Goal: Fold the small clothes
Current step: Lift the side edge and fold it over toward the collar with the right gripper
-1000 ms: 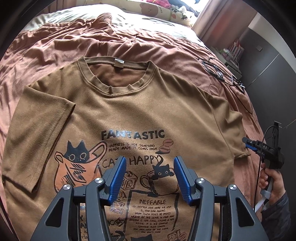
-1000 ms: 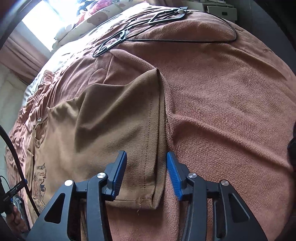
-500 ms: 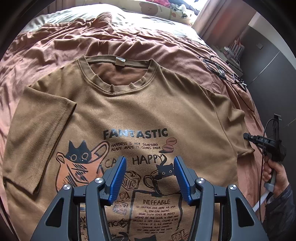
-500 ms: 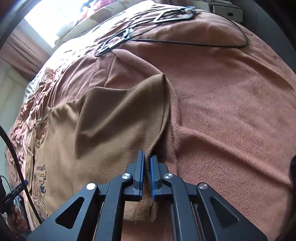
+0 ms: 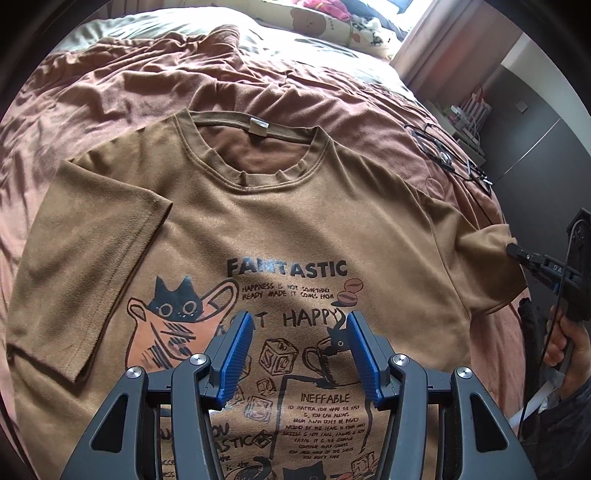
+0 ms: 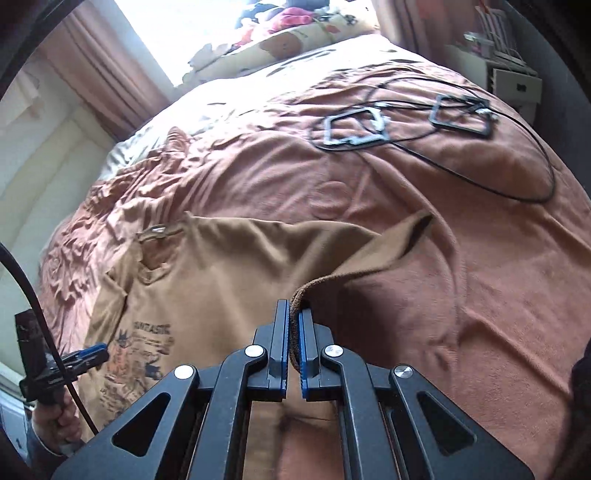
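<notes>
A brown T-shirt (image 5: 295, 221) with a cat print and the word FANTASTIC lies front up on a reddish-brown bedspread (image 5: 110, 96). My left gripper (image 5: 297, 350) is open and empty, hovering over the shirt's printed chest. My right gripper (image 6: 294, 325) is shut on the hem of the shirt's sleeve (image 6: 369, 254) and holds that sleeve lifted off the bed. The right gripper also shows in the left wrist view (image 5: 517, 254) at the shirt's right sleeve. The shirt body (image 6: 207, 288) lies to the left in the right wrist view.
Black hangers (image 6: 354, 129) and a thin black cable (image 6: 517, 162) lie on the bedspread beyond the sleeve. A patterned pillow (image 5: 332, 26) sits at the head of the bed. A curtain (image 6: 107, 81) and dark cabinets (image 5: 535, 122) border the bed.
My right gripper closed on the sleeve hem and lifted it off the bed. My left gripper stayed open over the print, hardly moving.
</notes>
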`<state>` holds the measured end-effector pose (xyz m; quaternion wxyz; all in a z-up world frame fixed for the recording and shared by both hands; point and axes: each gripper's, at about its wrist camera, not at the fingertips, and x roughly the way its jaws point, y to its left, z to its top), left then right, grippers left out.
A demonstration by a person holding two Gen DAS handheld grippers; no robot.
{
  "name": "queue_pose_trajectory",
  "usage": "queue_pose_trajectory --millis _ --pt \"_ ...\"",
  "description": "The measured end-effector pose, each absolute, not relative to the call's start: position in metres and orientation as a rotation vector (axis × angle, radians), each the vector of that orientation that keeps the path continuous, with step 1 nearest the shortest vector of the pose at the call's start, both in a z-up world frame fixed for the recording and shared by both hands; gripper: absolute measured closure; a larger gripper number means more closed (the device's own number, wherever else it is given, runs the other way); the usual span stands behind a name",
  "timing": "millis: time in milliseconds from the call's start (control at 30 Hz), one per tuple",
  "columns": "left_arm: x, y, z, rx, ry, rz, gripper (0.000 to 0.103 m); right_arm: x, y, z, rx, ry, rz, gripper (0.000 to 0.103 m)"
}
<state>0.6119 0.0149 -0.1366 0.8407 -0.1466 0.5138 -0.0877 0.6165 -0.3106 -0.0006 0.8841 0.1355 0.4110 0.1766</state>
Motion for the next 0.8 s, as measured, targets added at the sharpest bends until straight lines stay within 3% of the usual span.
queue_pose_trajectory --millis 300,667,700,767,800 --pt "0.602 0.040 -0.135 -0.342 1.085 -0.167 0.048 0.619 -0.262 0.012 0.226 0.845 0.477 0.102" --pt "0.595 0.063 -0.134 -0.354 1.084 -0.144 0.048 0.637 -0.199 -0.010 0.107 0.933 0.584 0.101" --pt "0.595 0.064 -0.135 -0.355 1.086 -0.142 0.048 0.638 -0.195 -0.013 0.081 0.948 0.575 0.100" --pt "0.595 0.065 -0.136 -0.354 1.089 -0.138 0.048 0.642 -0.193 -0.016 0.085 0.975 0.581 0.086" --pt "0.595 0.065 -0.136 -0.353 1.090 -0.136 0.048 0.644 -0.196 -0.016 0.100 0.975 0.581 0.065"
